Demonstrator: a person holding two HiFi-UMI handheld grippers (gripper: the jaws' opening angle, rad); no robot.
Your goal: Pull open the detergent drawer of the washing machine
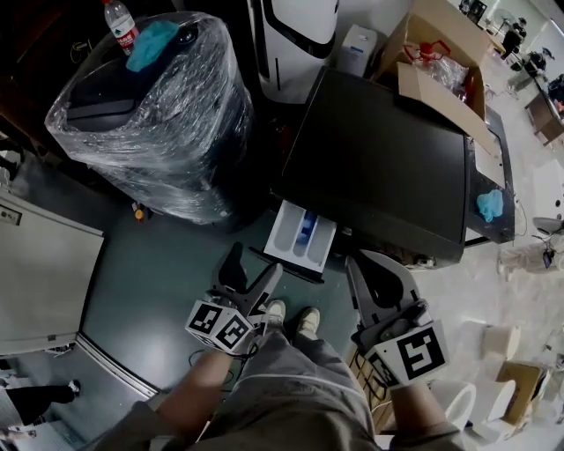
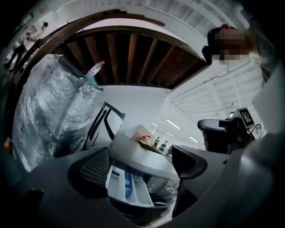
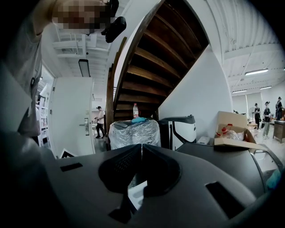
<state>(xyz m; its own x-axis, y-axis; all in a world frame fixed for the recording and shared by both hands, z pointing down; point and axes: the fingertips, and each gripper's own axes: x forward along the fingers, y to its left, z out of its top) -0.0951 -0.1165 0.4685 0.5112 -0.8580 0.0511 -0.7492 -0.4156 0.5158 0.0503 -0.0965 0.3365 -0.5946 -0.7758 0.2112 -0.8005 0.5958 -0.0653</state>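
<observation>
Both grippers hang low over the person's knees: left gripper (image 1: 254,269) has its jaws spread wide with nothing clamped, right gripper (image 1: 368,275) is pinched fully together, empty. Just ahead, the white detergent drawer (image 1: 301,233) sticks out of the dark washing machine (image 1: 388,167), blue insert showing. Red label on the bottle (image 1: 119,25) is too small to read.

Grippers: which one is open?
The left gripper: its jaws stand apart, with the pulled-out detergent drawer visible through the gap. The right gripper has its jaws pressed together.
</observation>
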